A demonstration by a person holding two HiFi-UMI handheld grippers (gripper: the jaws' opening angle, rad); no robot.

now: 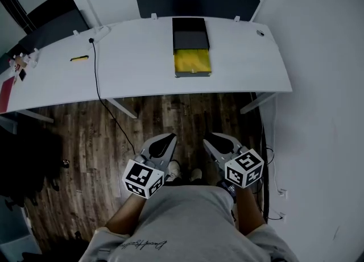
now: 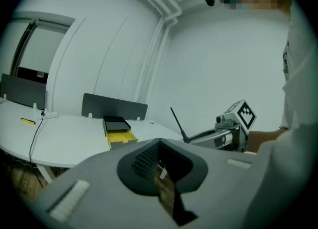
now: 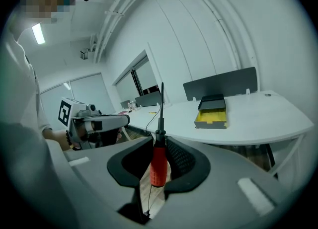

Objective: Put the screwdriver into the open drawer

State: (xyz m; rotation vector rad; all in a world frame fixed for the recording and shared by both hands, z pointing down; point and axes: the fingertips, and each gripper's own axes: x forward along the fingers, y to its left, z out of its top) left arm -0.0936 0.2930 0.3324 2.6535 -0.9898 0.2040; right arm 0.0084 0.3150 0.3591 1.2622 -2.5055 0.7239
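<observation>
**Head view:** even, rather dim indoor light with a cool cast. The white table [image 1: 142,67] is the brightest surface, and the wooden floor [image 1: 85,158] darkens to near black at the left, with soft shadow beneath the table edge. **Gripper views:** circular fisheye frames with black vignetted corners and bowed wall lines. A ceiling light strip [image 3: 38,33] glows at the upper left of the right gripper view, where the screwdriver [image 3: 158,161], close to the lens, renders crisp against softer distant furniture.
</observation>
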